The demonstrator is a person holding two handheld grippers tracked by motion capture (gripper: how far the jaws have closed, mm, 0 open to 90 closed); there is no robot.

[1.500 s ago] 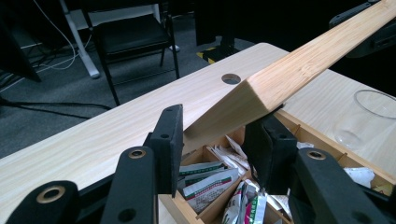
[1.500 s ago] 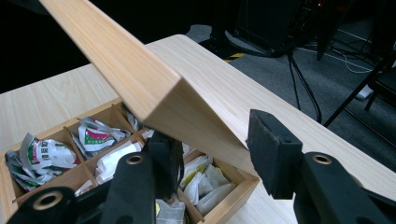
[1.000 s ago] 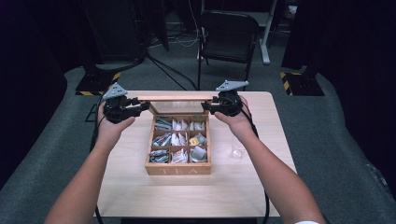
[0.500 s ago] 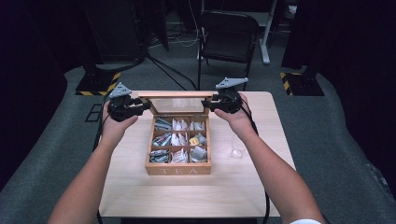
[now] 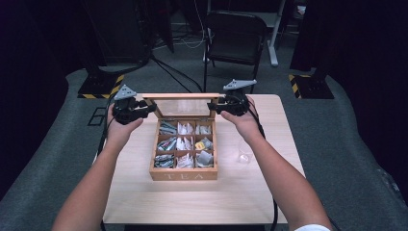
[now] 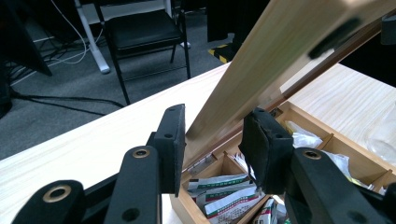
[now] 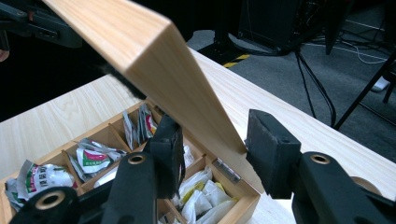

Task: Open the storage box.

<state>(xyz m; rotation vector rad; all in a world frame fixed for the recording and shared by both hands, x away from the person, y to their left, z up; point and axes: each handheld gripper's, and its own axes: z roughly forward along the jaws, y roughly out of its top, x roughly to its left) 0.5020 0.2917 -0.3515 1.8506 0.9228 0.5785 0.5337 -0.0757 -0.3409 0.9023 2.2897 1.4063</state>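
Lid (image 6: 280, 51) — between both claws' spread jaws

The raised lid (image 5: 181, 103) of the tea box (image 5: 183, 174) sits between both grippers, so it blocks the way across. The left gripper (image 6: 212, 140) has the lid's side edge in its gap, w/ a bit of room each side. Same for the right gripper (image 7: 212, 147). Below them, tea bags (image 5: 184, 143) fill the box. A clear cup (image 5: 244, 151) stands near the right arm. Table (image 5: 192, 202) in front of box is bare.
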